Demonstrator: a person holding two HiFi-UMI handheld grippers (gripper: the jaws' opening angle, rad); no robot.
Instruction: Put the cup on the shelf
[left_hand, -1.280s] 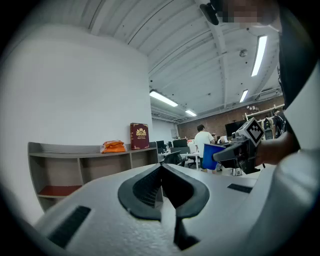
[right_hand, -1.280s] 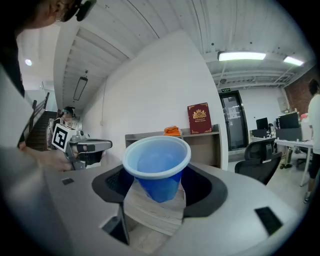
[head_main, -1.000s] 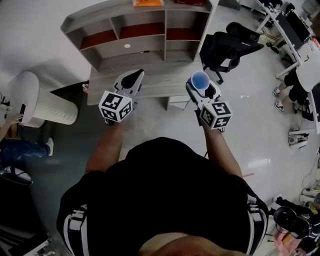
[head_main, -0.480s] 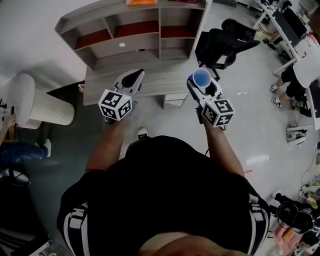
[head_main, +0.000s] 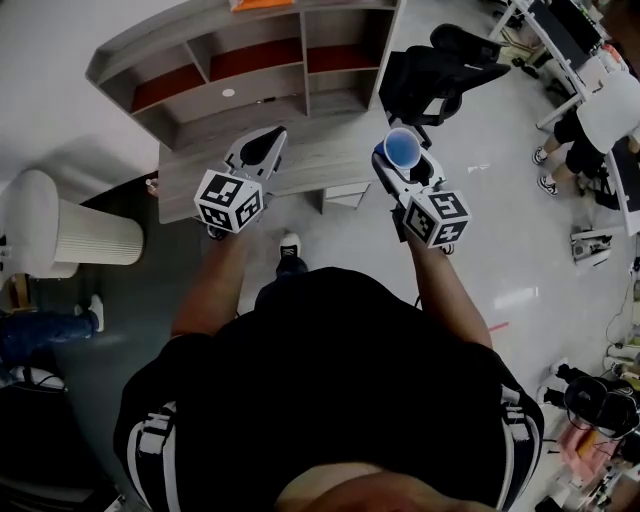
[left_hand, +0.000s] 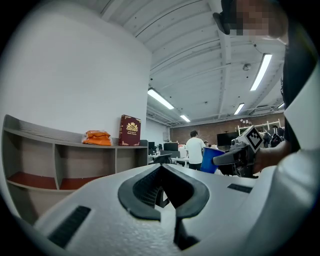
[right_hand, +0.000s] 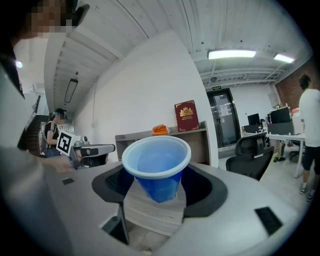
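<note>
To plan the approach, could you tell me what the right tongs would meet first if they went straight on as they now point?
Probably the shelf on the desk, near its right end. The right tongs, shut on the cup, aim there. Depth is unclear.

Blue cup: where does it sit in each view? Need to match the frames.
Head view: cup upper right of centre, held by the right gripper.
Left gripper view: right of centre, mid-height, small.
Right gripper view: dead centre, between the jaws.
Shared landmark: the shelf, seen in all three views.
</note>
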